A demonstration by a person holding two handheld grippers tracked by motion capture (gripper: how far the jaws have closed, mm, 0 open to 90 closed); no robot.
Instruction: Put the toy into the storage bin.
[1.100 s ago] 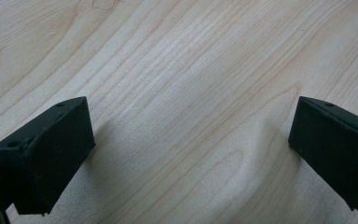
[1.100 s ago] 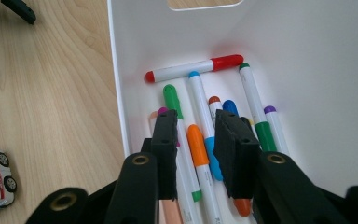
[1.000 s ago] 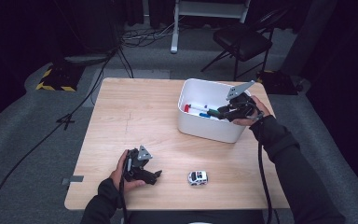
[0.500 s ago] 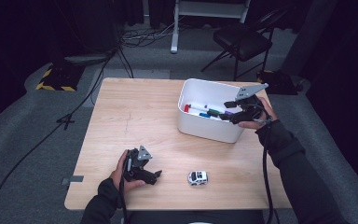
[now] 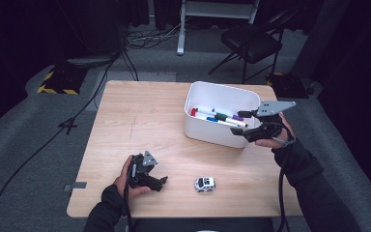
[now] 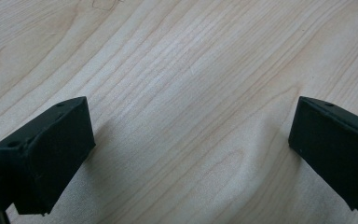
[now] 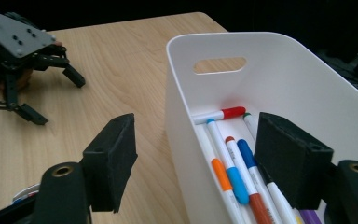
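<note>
- Markers [image 5: 217, 117] lie flat in the white bin [image 5: 207, 133], which stands on the right half of the wooden table [image 5: 140, 116]; in the right gripper view their caps read red, blue, orange and purple [image 7: 235, 179].
- Right gripper [image 5: 245, 126] is held at the bin's near right corner, pointing left across the rim, with the grey plate on top.
- Its jaws have just been opening and now stand well apart. In its own view [image 7: 200, 163] one jaw is outside the bin wall and the other is above the markers inside; nothing is pinched between them.
- No marker touches either pad as far as the views show.
- Left gripper [image 5: 163, 182] rests low on the table near the front edge, well apart from the bin, held in the left hand [image 5: 125, 179].
- Its jaws are wide apart too; its own view [image 6: 191, 154] has bare wood grain between them.
- Toy car [image 5: 205, 183], white, sits on the table just right of the left gripper, near the front edge and touching neither gripper.
- Black chair [image 5: 251, 43] stands on the grey floor beyond the table, and cables [image 5: 77, 116] trail across the floor at the left.
</note>
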